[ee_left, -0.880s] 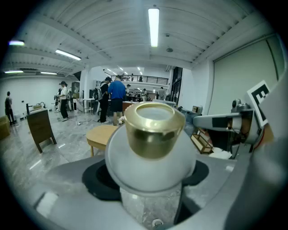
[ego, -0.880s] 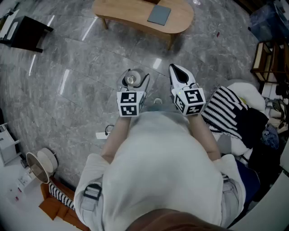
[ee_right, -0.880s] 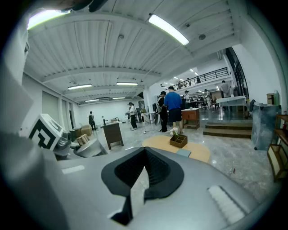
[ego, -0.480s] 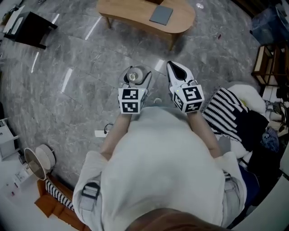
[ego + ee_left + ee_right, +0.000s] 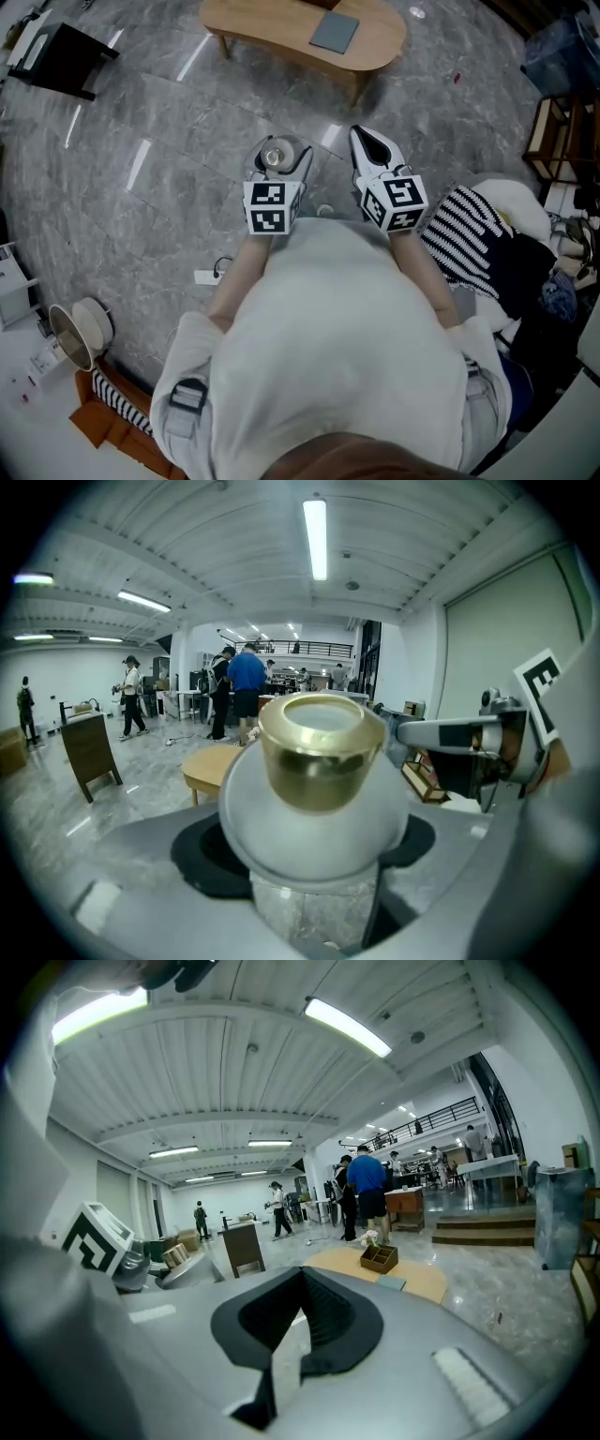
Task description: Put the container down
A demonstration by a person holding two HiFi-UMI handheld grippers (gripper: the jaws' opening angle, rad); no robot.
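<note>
The container is a round frosted-white jar with a gold lid, seen from above in the head view just past the marker cube. My left gripper is shut on its body, and it stays upright above the grey marble floor. The jar fills the middle of the left gripper view and hides the jaw tips. My right gripper is level with it a little to the right. Its jaws are shut, with nothing between them.
A wooden oval table with a grey-blue pad stands ahead. A black stool is at the far left, a striped cloth at the right, and a fan and a power strip lie lower left. People stand far off.
Both grippers have stayed almost where they were, with the jar still held. The head view has shifted slightly.
</note>
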